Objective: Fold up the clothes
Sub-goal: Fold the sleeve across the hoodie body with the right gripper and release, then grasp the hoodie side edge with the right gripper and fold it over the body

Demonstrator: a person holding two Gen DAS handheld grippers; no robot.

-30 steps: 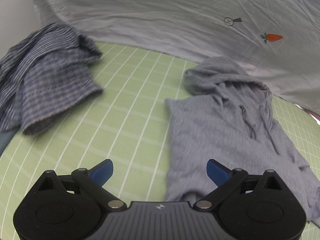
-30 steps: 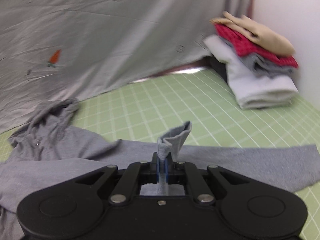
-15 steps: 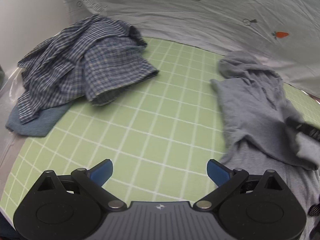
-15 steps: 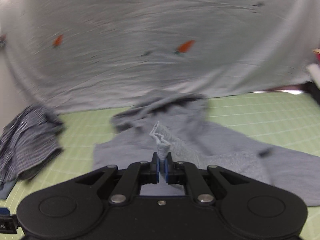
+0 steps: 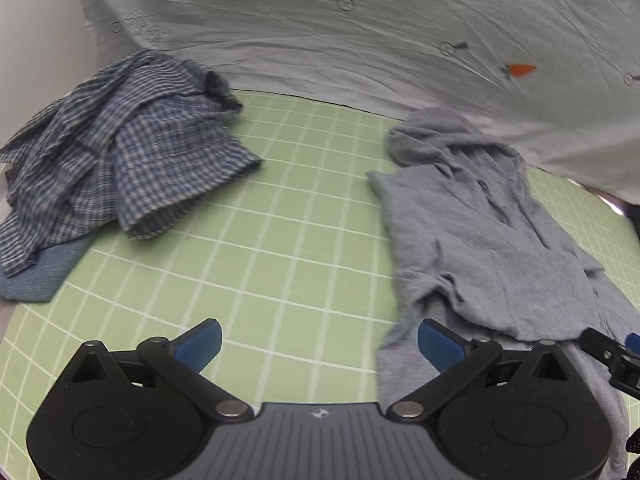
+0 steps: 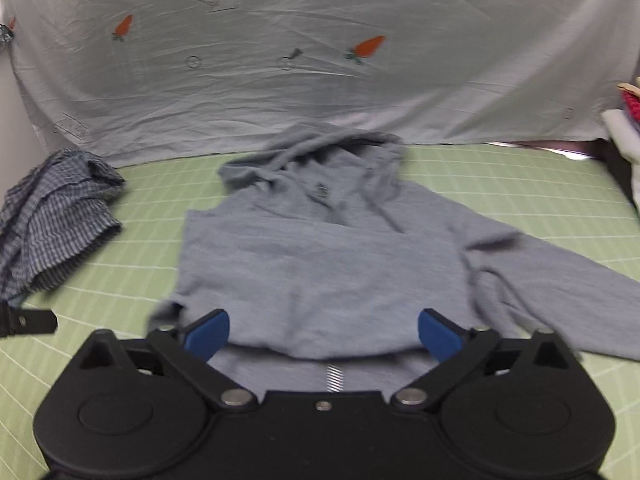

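Note:
A grey hoodie (image 6: 320, 256) lies face up on the green grid mat (image 5: 280, 240), hood toward the back, one sleeve stretched out to the right. My right gripper (image 6: 322, 332) hovers over its lower hem; its jaws are opening wide, the cloth lies beneath them and the blue pads touch nothing. In the left wrist view the hoodie (image 5: 480, 248) lies to the right. My left gripper (image 5: 318, 340) stands open over the mat at the hoodie's left edge, holding nothing. A tip of the right gripper (image 5: 608, 352) shows at the far right.
A crumpled blue plaid shirt (image 5: 120, 160) lies on another blue garment (image 5: 40, 276) at the mat's left. A grey sheet with carrot prints (image 6: 360, 48) hangs behind. Folded clothes (image 6: 624, 120) are stacked at the far right edge.
The right gripper swung left while carrying a pinched piece of the hoodie, then let it go and its jaws spread wide. The left gripper shifted sideways and stayed open.

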